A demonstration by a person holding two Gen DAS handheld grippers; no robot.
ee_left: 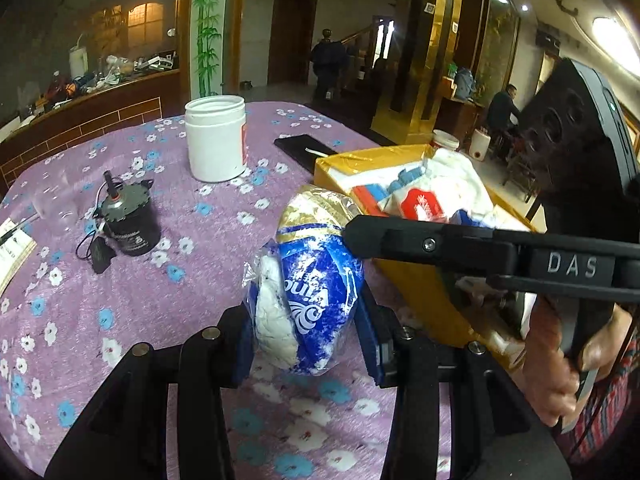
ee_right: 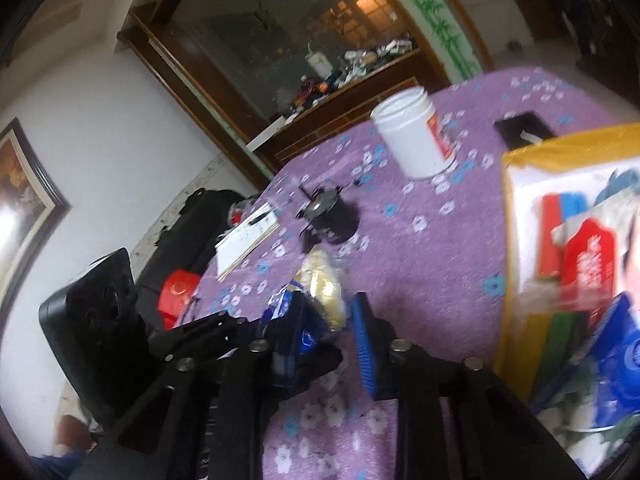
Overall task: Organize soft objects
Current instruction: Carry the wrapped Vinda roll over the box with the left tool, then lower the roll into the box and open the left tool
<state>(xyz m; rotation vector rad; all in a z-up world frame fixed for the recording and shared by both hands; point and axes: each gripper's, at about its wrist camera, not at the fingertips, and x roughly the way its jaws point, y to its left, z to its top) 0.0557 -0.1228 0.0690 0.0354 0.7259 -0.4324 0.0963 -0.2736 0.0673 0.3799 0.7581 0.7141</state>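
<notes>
One white jar (ee_left: 216, 140), one yellow box (ee_left: 404, 280), two grippers (ee_left: 308, 344) (ee_right: 320, 344).

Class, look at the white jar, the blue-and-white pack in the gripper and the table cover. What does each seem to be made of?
White jar: probably matte plastic; opaque, threaded rim.
Blue-and-white pack: thin glossy plastic film, crinkled, over something soft and white, likely tissue.
Table cover: seemingly fuzzy fabric, purple with printed flowers.

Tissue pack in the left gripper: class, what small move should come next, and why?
Probably carry the tissue pack toward the yellow box and over its rim. The left gripper is clamped on it above the cloth, the right gripper meets its far end, and other soft packs already lie in that box.
</notes>
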